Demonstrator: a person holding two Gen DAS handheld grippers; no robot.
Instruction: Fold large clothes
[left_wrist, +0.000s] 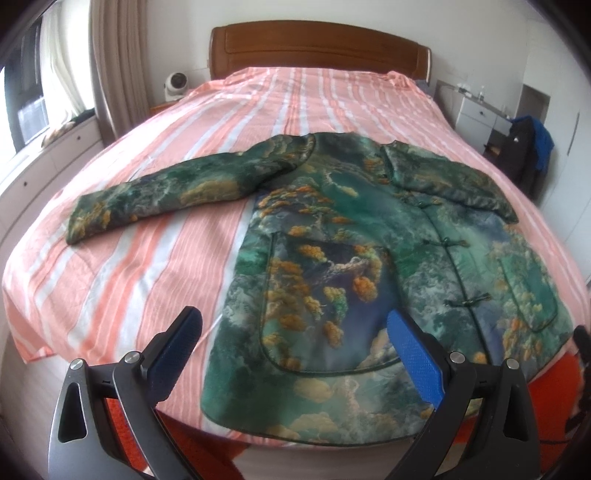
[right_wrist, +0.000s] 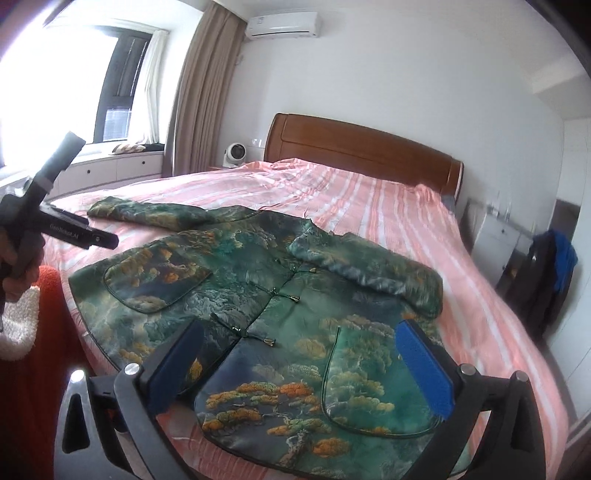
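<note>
Item: jacket (left_wrist: 354, 229), green with an orange tree print, padded, knot buttons down the front, patch pockets. It lies front up and flat on the bed (left_wrist: 155, 280), hem at the near edge, just ahead of and below both tools.

Sleeves: one sleeve (left_wrist: 166, 195) stretched out ahead and to the left of the left tool; the other sleeve (right_wrist: 369, 273) folded in across the chest, ahead of the right tool.

Handling, judged: soft but bulky, moderately heavy, the satin-like face probably slippery; folds will be thick. Best gripped at bound edges: cuff, hem corner, shoulder seam.

Left tool (left_wrist: 295, 350): jaws wide, empty, over the hem.

Right tool (right_wrist: 299, 365): jaws wide, empty, over the hem corner.
</note>
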